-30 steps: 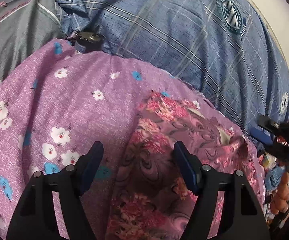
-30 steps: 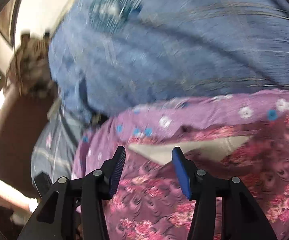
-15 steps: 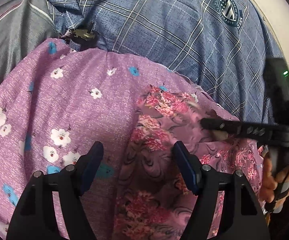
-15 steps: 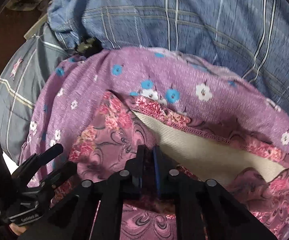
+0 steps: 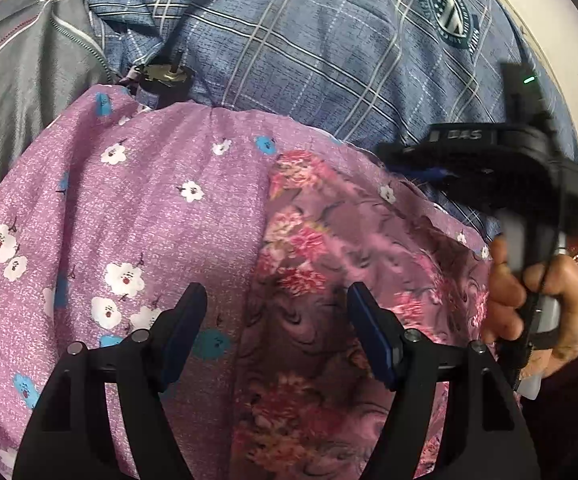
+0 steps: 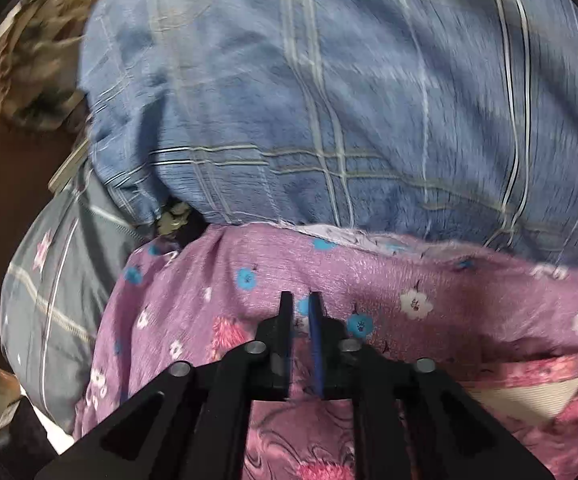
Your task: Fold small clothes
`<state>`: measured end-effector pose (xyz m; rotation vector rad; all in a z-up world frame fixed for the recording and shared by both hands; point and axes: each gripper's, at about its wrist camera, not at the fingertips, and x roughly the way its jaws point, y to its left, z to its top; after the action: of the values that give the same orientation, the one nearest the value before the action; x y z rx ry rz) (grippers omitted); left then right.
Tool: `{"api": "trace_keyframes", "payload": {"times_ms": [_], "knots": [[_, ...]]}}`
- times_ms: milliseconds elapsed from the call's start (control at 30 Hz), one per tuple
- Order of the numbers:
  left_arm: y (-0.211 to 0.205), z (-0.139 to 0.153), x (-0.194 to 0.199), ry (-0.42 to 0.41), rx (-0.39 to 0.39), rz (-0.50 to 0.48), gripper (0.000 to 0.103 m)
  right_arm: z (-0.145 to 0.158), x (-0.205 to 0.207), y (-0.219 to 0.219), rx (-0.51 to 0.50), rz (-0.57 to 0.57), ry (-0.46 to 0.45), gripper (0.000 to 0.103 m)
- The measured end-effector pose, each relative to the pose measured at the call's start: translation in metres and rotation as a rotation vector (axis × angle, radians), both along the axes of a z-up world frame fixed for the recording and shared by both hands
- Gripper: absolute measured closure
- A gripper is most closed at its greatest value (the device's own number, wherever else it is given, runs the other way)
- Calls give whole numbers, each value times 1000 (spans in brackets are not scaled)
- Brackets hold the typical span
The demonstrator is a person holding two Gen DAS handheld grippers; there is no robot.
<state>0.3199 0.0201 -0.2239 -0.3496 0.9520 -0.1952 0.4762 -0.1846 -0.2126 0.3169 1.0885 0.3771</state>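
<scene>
A small pink-and-mauve floral garment (image 5: 329,280) lies on a purple cloth with white and blue flowers (image 5: 149,208). My left gripper (image 5: 277,312) is open and hovers just above the garment's left edge, holding nothing. My right gripper (image 6: 300,316) is shut on the garment's edge (image 6: 225,332) and has carried it over toward the purple cloth's far side; the cream lining (image 6: 529,396) shows at the lower right. In the left wrist view the right gripper (image 5: 417,166) and the hand holding it sit at the garment's far right corner.
A blue plaid pillow (image 5: 329,48) lies behind the purple cloth, a grey striped pillow (image 5: 29,80) at the left. A small metal object (image 5: 165,74) sits between them. Brown floor (image 6: 5,200) lies left of the bed.
My right gripper closed on the garment's edge and pulled it up and across toward the far side, folding fabric over the cream lining. My left gripper stayed open and nearly still.
</scene>
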Motion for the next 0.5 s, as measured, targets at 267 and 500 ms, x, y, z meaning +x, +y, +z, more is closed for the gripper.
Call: {"api": "trace_keyframes", "payload": {"times_ms": [267, 500], "knots": [[-14, 19, -11, -100, 20, -63, 31, 26, -62, -90, 210, -158, -93, 51], [-61, 6, -18, -66, 131, -204, 31, 28, -85, -221, 36, -379, 20, 49]]}}
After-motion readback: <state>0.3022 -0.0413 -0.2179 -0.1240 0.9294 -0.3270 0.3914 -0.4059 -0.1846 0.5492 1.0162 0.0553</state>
